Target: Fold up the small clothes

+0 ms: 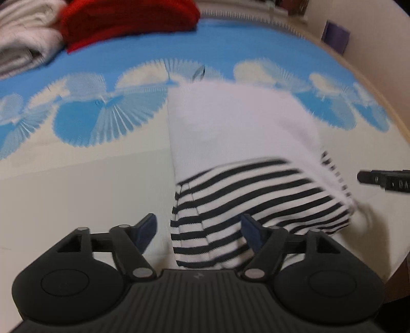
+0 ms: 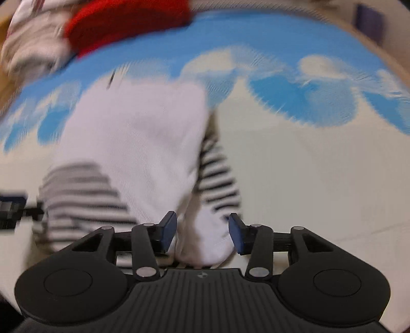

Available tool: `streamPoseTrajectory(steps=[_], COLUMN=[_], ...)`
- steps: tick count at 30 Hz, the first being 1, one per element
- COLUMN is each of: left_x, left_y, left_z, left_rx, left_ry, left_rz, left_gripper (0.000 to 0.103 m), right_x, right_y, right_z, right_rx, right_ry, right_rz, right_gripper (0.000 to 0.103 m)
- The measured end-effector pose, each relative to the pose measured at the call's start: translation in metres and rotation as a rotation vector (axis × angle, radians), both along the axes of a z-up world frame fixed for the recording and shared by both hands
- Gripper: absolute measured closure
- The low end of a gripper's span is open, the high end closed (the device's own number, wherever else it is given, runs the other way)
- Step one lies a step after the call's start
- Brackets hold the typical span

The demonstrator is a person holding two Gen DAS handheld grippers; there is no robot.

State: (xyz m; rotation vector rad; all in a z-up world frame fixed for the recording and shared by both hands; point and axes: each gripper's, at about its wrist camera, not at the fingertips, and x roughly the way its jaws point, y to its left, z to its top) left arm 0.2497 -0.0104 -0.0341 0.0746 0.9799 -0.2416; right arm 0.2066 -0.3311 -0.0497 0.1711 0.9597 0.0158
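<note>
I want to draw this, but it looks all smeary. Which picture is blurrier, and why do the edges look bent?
Right wrist view is blurrier: the striped top and red cloth smear sideways. Left wrist view is sharper; the stripes are crisp near the left gripper, soft farther off. Both views are fisheye, so the blue mat curves at the edges.

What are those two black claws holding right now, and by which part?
Nothing. Both the left gripper and the right gripper stand open over the white and black-striped cotton garment; its near edge lies between the pads, unclamped.
</note>
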Motion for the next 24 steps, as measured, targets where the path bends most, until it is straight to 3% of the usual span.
streamPoseTrajectory(steps=[2,4,6,9,16,21,24], left_x=[-0.019,-0.034,-0.054,-0.09,-0.155,-0.174,-0.174], left_y=[0.002,0.004,0.006,0.011,0.01,-0.002,-0.006], left_z=[0.018,0.03,0.04,0.046,0.049,0.049,0.047], left_rx=[0.022,0.025,0.01,-0.012,-0.098,-0.06,-0.046], left_ry=[-0.053,-0.077,-0.096,-0.156,-0.244,-0.28,-0.27], left_rz=[0.018,0.035,0.054,0.1,0.15,0.113,0.095], left_gripper=[0.016,0.016,0.014,0.001,0.0,0.0,0.0], right_x=[-0.012,-0.031,-0.049,-0.085,-0.159,-0.193,-0.196], right_y=[-0.005,-0.007,-0.003,0.01,0.021,0.034,0.048], right_z=[0.018,0.039,0.055,0.076,0.1,0.099,0.092], right_rx=[-0.01,-0.009,-0.012,-0.034,-0.037,-0.046,-0.061], right_ry=[-0.066,-0.143,-0.208,-0.288,-0.422,-0.439,-0.404], right_rz=[-0.047,-0.098,-0.11,-0.07,-0.116,-0.115,-0.079], right_gripper=[0.054,0.045,0.024,0.01,0.005,0.002,0.002])
